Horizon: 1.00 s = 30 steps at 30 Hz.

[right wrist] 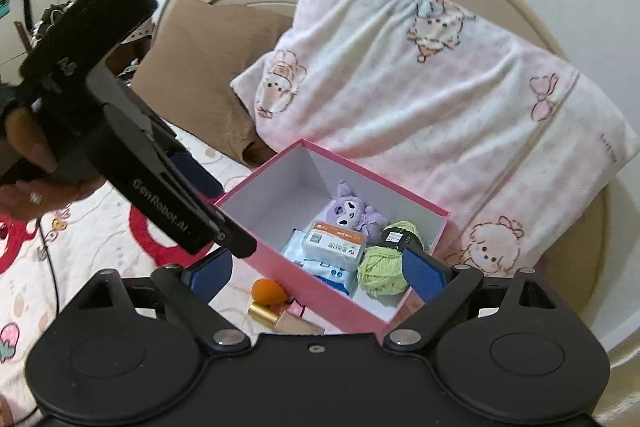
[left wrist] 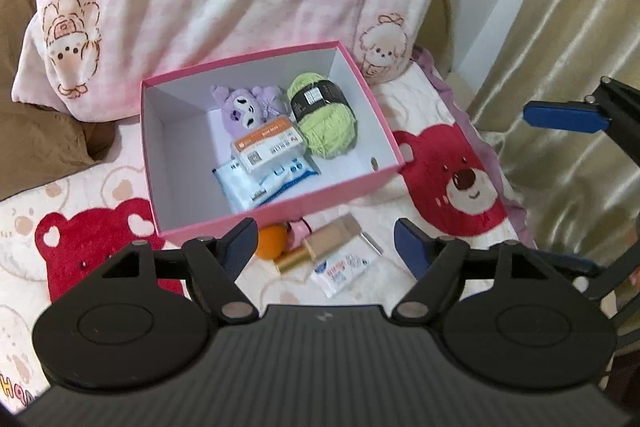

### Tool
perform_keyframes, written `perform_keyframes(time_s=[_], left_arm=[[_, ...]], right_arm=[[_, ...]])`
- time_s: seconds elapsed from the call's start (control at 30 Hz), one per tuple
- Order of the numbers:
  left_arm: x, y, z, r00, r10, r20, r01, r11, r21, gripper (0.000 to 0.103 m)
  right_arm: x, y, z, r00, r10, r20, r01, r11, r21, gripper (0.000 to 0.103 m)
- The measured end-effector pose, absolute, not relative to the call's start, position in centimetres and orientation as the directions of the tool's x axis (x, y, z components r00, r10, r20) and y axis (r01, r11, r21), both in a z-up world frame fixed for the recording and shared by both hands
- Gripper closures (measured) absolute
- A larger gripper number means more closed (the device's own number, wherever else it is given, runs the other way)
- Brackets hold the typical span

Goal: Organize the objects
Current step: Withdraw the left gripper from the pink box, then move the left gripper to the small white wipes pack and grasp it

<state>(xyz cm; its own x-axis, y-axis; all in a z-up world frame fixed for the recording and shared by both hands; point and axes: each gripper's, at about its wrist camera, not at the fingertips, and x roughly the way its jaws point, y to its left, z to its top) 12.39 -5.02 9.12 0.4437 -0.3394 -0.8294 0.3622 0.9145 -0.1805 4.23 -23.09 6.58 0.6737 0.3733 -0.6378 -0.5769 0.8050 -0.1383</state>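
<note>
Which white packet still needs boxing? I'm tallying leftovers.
The small packet with red and blue print, lying on the bedspread beside the bottle; the bigger blue-white pack already lies in the box.

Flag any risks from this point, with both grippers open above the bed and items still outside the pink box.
The orange sponge, gold-capped bottle and small packet lie bunched together against the pink box, so the left gripper could nudge neighbours or the wall. The soft blanket may let the bottle roll.

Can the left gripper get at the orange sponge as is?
Probably yes: the left gripper is open, and the orange sponge lies uncovered just outside the pink box, between its fingers.
</note>
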Motion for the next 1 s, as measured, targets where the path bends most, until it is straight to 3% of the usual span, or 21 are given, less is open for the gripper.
perform_keyframes(time_s=[0.33, 0.6, 0.77, 1.0], left_arm=[[7.9, -5.2, 6.3, 0.417, -0.371, -0.83, 0.365, 0.905, -0.221, 0.022], [7.9, -5.9, 2.0, 0.472, -0.368, -0.801, 0.267, 0.926, -0.269, 0.022], [7.5, -6.6, -2.1, 0.462, -0.35, -0.815, 0.245, 0.933, -0.262, 0.022], [8.4, -6.1, -7.7, 0.415, -0.373, -0.83, 0.148, 0.928, -0.343, 0.025]], right_arm=[[0.0, -24.8, 2.9, 0.598, 0.485, -0.638, -0.649, 0.76, -0.03, 0.009], [-0.7, -24.9, -2.3, 0.586, 0.588, -0.557, -0.715, 0.699, -0.013, 0.005], [1.4, -24.0, -6.1, 0.562, 0.55, -0.617, -0.702, 0.712, -0.004, 0.005], [4.7, -23.0, -10.8, 0.51, 0.49, -0.707, -0.713, 0.701, -0.028, 0.005]])
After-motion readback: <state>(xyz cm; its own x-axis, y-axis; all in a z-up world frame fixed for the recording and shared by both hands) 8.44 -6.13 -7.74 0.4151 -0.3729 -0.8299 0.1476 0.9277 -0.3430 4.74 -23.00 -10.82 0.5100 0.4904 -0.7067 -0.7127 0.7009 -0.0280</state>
